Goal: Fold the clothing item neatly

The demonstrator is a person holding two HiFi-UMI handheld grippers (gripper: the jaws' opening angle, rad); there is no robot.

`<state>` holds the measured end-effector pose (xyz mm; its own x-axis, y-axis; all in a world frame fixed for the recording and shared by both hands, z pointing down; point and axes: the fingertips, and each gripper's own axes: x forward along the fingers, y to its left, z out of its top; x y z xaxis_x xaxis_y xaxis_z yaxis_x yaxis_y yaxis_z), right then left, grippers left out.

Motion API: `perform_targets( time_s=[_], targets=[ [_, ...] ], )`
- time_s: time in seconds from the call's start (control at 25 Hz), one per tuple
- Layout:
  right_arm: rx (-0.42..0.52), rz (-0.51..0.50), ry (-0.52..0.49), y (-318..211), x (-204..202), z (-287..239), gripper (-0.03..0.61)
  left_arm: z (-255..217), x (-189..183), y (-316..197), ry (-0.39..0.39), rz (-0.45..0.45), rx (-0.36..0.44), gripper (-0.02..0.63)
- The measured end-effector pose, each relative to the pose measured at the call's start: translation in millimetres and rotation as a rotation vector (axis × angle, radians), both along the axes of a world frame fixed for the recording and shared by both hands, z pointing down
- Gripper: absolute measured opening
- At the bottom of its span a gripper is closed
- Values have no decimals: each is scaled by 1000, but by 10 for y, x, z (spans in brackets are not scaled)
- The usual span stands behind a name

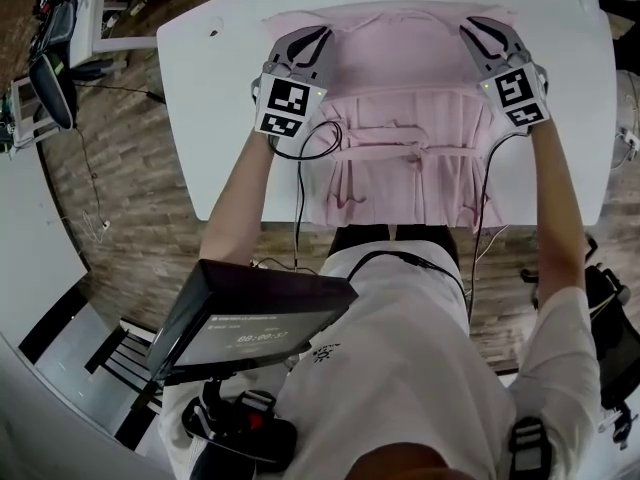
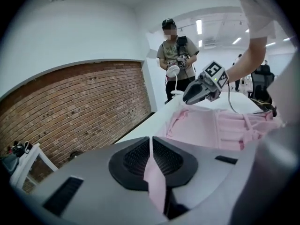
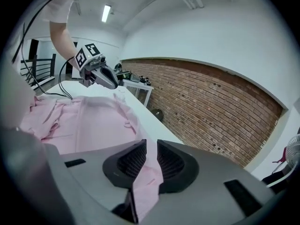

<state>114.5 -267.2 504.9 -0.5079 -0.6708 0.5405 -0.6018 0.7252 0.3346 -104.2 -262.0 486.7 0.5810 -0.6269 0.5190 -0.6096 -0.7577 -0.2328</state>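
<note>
A pink garment [image 1: 400, 118] lies spread on the white table [image 1: 220, 118], its lower part hanging over the near edge. My left gripper [image 1: 318, 36] sits at the garment's far left corner. In the left gripper view its jaws [image 2: 151, 142] are shut on a thin fold of the pink cloth [image 2: 157, 182]. My right gripper [image 1: 478, 30] is at the far right corner. Its jaws [image 3: 151, 146] stand a little apart, with a strip of pink cloth [image 3: 145, 177] lying loose in the gap. Each gripper shows in the other's view, the right gripper [image 2: 199, 90] and the left gripper [image 3: 101, 74].
Black cables [image 1: 320, 138] trail from both grippers over the cloth. A dark screen [image 1: 250, 318] sits in front of the person's chest. Another person [image 2: 176, 55] stands beyond the table's far end. A brick wall [image 3: 211, 107] runs alongside, and equipment [image 1: 50, 58] sits at the left.
</note>
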Motion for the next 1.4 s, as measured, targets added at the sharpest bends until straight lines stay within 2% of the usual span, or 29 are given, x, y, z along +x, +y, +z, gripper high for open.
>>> perform_targets(
  time_s=[0.12, 0.24, 0.4, 0.52, 0.64, 0.8, 0.96, 1.08, 1.2, 1.4],
  targets=[
    [5, 1, -11, -68, -89, -46, 72, -75, -14, 107, -3, 25, 0, 20],
    [0, -7, -2, -131, -183, -12, 72, -27, -71, 137, -22, 14, -9, 20],
    [-12, -23, 23, -221, -291, 38, 71, 99, 126, -90, -13, -5, -50, 20],
    [-34, -7, 5, -265, -363, 35, 29, 166, 344, -243, 11, 11, -118, 20],
    [-92, -38, -40, -231, -485, 86, 29, 318, 506, -215, 3, 87, -214, 20],
    [-173, -154, 50, -51, -546, 324, 29, 564, 526, -60, -44, 178, -308, 20],
    [-219, -170, 105, 47, -453, 484, 29, 731, 399, -11, -67, 169, -370, 20],
    [-232, -150, 104, 50, -400, 532, 29, 828, 311, 14, -94, 156, -381, 20],
    [-239, -141, 92, 12, -395, 537, 28, 852, 302, 3, -105, 162, -352, 15],
    [-256, -100, 20, -96, -380, 581, 23, 866, 295, -113, -51, 151, -342, 12]
  ],
)
